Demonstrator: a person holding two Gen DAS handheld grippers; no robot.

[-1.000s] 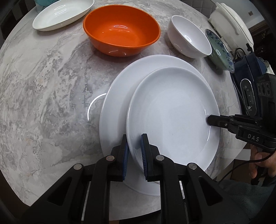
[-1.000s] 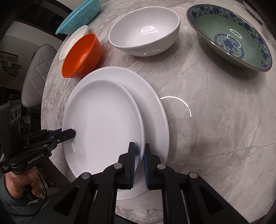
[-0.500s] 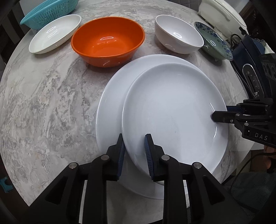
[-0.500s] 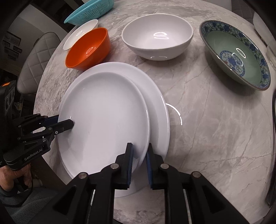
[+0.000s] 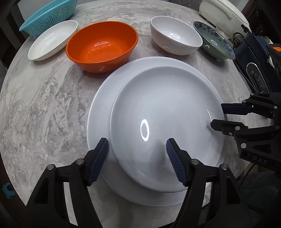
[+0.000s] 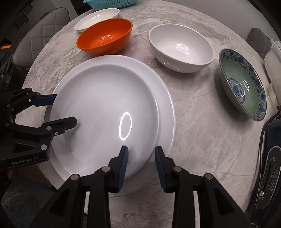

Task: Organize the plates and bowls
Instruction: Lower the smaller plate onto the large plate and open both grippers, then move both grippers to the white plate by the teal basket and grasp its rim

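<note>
Both hand-held grippers have let go of the smaller white plate (image 5: 163, 119) since the earlier frames, when each was clamped on its rim. Now the left hand-held gripper (image 5: 137, 157) has its jaws opening wide, straddling the near rim without pressing it. The right hand-held gripper (image 6: 141, 163) is also opening, its blue pads standing clear on either side of the rim nearest it.

That smaller plate rests on the larger white plate (image 5: 100, 112), pushed toward the right in the left wrist view so the stack is not centred. Both sit on the marble counter (image 5: 43, 98), near its front edge.

Beyond the stack, from left to right, stand a teal colander (image 5: 47, 15), a shallow white dish (image 5: 52, 39), an orange bowl (image 5: 102, 47), a white bowl (image 5: 175, 36) and a green bowl with blue pattern (image 5: 214, 39).

The plates look like glazed ceramic: stiff, fairly heavy, glossy and probably slippery, and likely to chip if knocked together. The rim is the only part thin enough to fit between the jaws, so pinching it at opposite sides seems the safest hold. Whether the top plate lies perfectly flat is hard to tell through the fisheye view. The bowls would best be taken by the upper wall, one pad inside and one outside
</note>
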